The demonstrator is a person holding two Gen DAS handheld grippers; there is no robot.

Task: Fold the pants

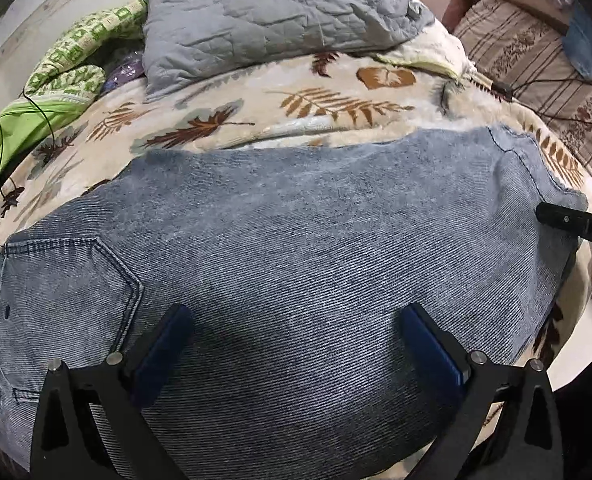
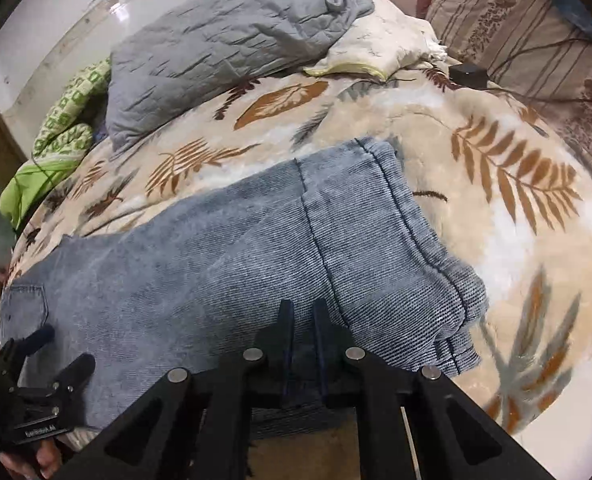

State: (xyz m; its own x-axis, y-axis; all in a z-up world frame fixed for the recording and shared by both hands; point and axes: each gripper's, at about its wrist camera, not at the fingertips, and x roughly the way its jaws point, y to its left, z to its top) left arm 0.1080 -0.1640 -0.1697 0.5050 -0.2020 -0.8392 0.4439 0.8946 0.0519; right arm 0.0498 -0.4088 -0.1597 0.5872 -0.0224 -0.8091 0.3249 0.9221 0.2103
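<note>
The pants (image 1: 279, 240) lie lengthwise across the bed (image 2: 516, 240), already doubled leg over leg, waist end at 9 o'clock and hem end at 3 o'clock.

1. Waist end. A back pocket (image 1: 67, 280) with a pointed lower edge faces up. The left gripper (image 1: 296, 336) hovers over the thigh area with its fingers (image 1: 163, 356) spread wide and nothing between them. Judgement: it is placed here to pin or flatten the cloth while the other end is handled.

2. Mid section. The denim is a washed blue with fine diagonal ribbing, lying flat with few creases. It looks heavy enough to stay put once laid down.

3. Hem end. The right gripper (image 2: 304, 320) has its fingers (image 2: 285, 332) pressed close together on the near edge of the leg, pinching denim between them. Beyond it, dark stitched seams run along the hems. Judgement: this grip suits carrying the hem end toward 9 o'clock for the next fold, which is not yet made.

4. Surroundings. A plush cream blanket (image 2: 416, 128) printed with brown leaves covers the bed; its soft pile may let the pants drag. A grey quilted pillow (image 1: 271, 20) sits at 12 o'clock, well apart from the pants. A green patterned cloth (image 1: 71, 60) is bunched at 10 o'clock.
</note>
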